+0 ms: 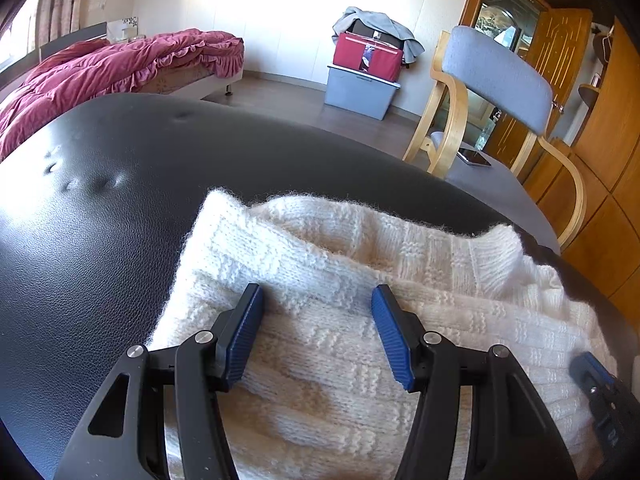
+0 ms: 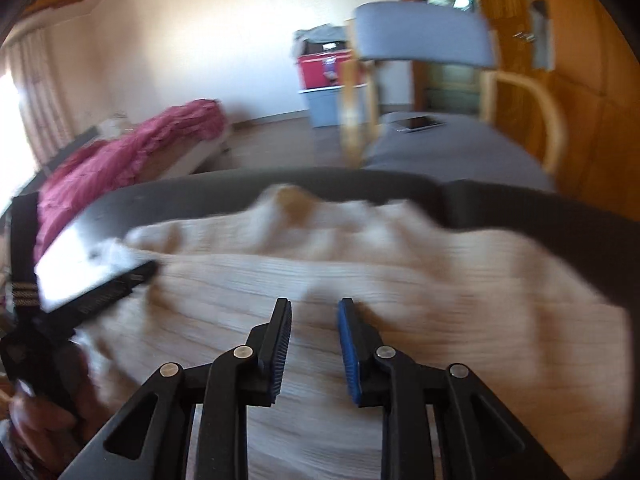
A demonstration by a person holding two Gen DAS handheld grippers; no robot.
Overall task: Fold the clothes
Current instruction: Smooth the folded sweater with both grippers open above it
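Both tongs open over the sweater [image 1: 320,300], left [image 1: 317,300] wide, right [image 2: 314,312] narrower, nothing held; I'd pinch the near hem evenly before folding.

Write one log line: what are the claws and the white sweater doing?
left claw: open over sweater | right claw: open, empty | sweater: on black surface

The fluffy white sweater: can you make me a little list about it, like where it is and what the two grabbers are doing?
thing: white knit sweater
lies on: black leather surface
shape: rumpled, partly folded over
left gripper: open, over the sweater, holding nothing
right gripper: open, narrower gap, over the sweater; view blurred
behind: grey chair with a phone on its seat
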